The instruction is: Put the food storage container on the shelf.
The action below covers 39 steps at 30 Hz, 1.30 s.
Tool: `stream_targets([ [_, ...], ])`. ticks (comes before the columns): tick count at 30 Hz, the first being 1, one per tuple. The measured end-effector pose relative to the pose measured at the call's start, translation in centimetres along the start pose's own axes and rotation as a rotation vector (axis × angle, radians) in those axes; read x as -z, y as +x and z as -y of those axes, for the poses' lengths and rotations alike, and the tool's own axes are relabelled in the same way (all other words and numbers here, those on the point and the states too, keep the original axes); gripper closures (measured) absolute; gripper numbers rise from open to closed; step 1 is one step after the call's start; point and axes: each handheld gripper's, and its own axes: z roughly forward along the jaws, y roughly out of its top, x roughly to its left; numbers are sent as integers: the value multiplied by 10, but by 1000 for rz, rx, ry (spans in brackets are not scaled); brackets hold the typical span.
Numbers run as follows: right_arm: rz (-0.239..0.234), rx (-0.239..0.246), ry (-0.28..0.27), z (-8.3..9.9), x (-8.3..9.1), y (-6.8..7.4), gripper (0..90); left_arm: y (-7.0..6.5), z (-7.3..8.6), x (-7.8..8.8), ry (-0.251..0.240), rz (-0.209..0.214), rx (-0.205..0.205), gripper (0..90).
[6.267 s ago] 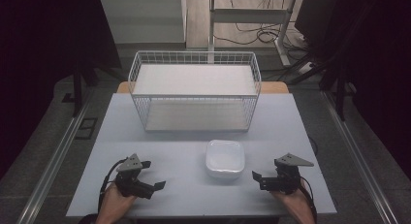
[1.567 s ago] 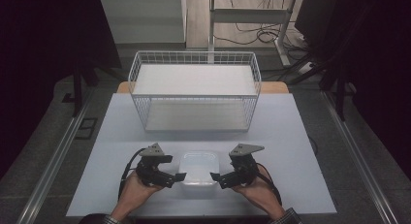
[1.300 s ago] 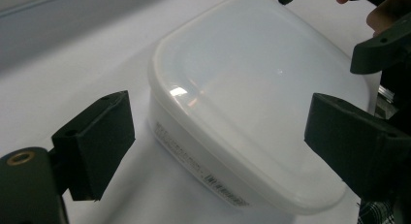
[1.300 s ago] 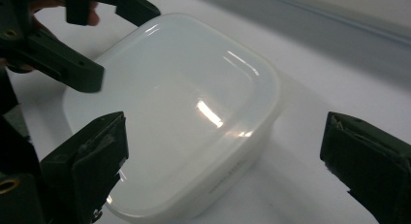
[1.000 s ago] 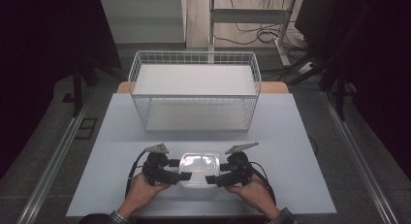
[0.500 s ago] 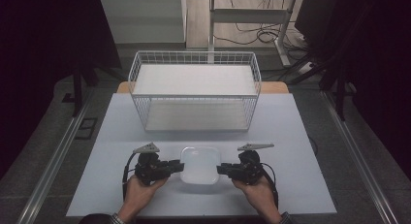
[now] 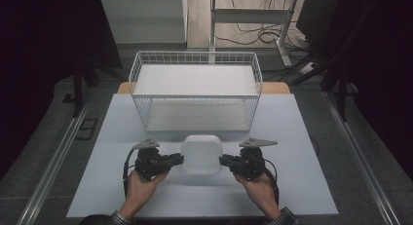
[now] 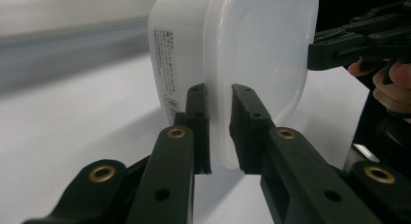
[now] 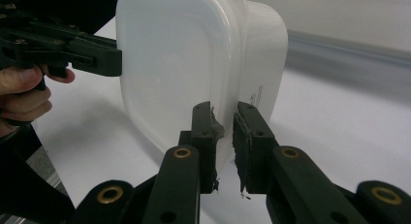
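While both grippers pinch opposite rim edges, the white lidded container [image 7: 201, 154] hangs between them at lower centre of the high view, equally near each hand. Left gripper [image 8: 220, 129] and right gripper [image 9: 224, 136] have just been closing, jaws now narrow, clamped on its lip. Wire basket [image 7: 195, 95] sits directly beyond, toward frame top.

The box [image 7: 201, 154] sits at the frame's lower centre above the counter [image 7: 302, 137], between the left gripper [image 7: 178, 159] and right gripper [image 7: 225, 160]. The basket [image 7: 195, 65] stands behind it, at centre.
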Motion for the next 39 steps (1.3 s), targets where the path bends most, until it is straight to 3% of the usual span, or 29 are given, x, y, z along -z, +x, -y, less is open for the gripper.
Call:
stream_targets([
  [9,9,32,-55,-22,3,-1,785,-4,-27,8,-17,-37,-41,793],
  [17,0,57,-118,-56,15,1,782,-14,-65,27,-64,-58,-91,796],
  [27,6,89,-150,-92,23,4,780,-17,-97,40,-96,-76,-108,797],
  [33,21,107,-182,-117,30,7,778,-23,-124,50,-115,-99,-138,798],
  [39,26,112,-207,-144,36,6,776,-23,-151,58,-123,-99,-137,798],
])
